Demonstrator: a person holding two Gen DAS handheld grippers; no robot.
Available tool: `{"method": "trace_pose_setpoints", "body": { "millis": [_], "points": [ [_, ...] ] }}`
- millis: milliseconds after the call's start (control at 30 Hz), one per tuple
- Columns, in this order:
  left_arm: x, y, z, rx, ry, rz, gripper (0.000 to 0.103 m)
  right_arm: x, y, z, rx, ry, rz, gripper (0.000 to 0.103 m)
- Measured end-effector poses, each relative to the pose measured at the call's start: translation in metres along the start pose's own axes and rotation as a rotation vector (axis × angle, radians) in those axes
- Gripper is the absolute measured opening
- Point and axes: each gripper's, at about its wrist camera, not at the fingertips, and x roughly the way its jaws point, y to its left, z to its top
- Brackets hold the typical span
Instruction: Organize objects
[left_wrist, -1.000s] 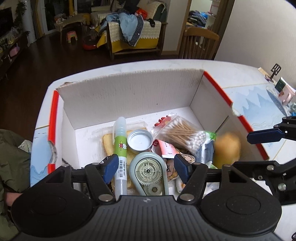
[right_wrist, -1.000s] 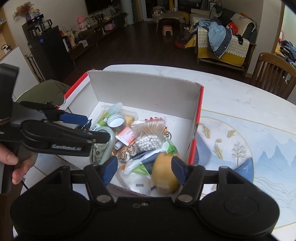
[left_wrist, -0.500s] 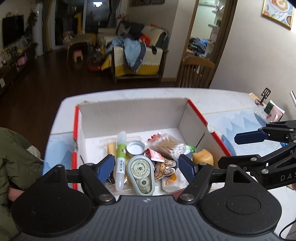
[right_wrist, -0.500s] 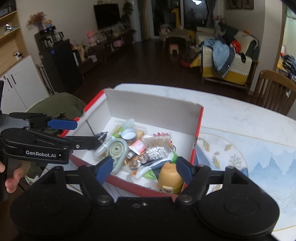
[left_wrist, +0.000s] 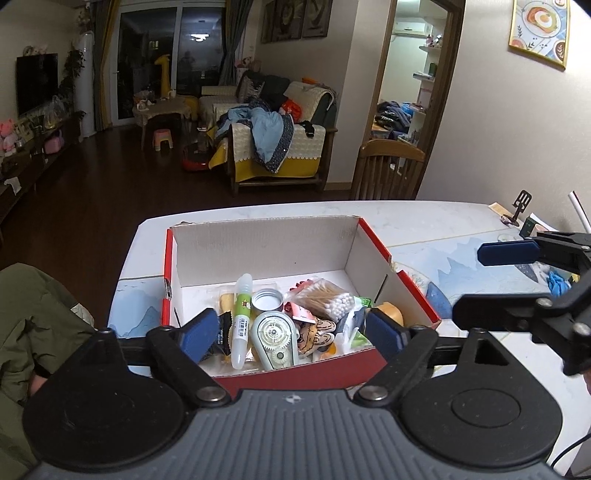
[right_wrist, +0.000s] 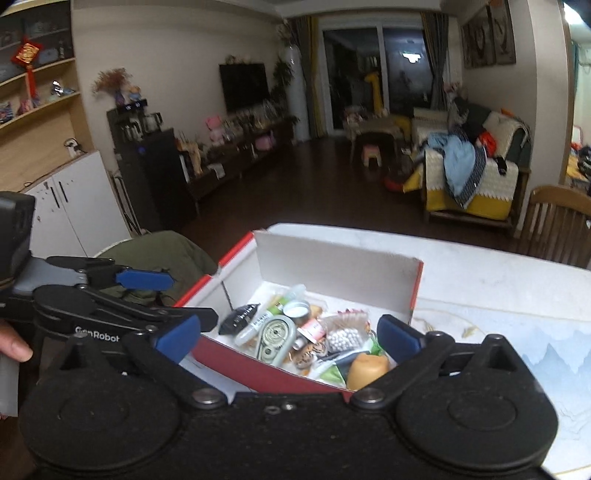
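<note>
Partly hid: box (left_wrist: 373, 363) near wall, btm.

A home living room; sofa (left_wrist: 273, 147) strewn with clothes; wall television (right_wrist: 243, 86); wooden dining chair (left_wrist: 388, 170)

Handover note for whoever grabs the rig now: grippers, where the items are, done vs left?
Left gripper: open, empty, jaws just been opening, above the box's near edge.
Right gripper: open, empty, jaws just been opening, beside it.
Red cardboard box on the table holds correction tape, glue stick, cotton swabs, round tin, yellow round item.
Done: these items boxed.
Left: small things at the table's far right edge; unclear whether they belong.
</note>
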Motion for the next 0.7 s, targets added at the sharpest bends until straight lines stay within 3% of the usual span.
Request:
{"method": "trace_pose_setpoints", "body": {
  "millis": [133, 700],
  "points": [
    [-0.008, -0.001, -0.002, -0.014, -0.020, 0.001, 0.103, -0.009, 0.005, -0.004, -0.023, -0.026, 0.005, 0.103],
    [-0.039, -0.024, -0.021, -0.003, -0.076, 0.052, 0.103, -0.032, 0.002, -0.033, -0.002, -0.051, -0.053, 0.103]
  ]
}}
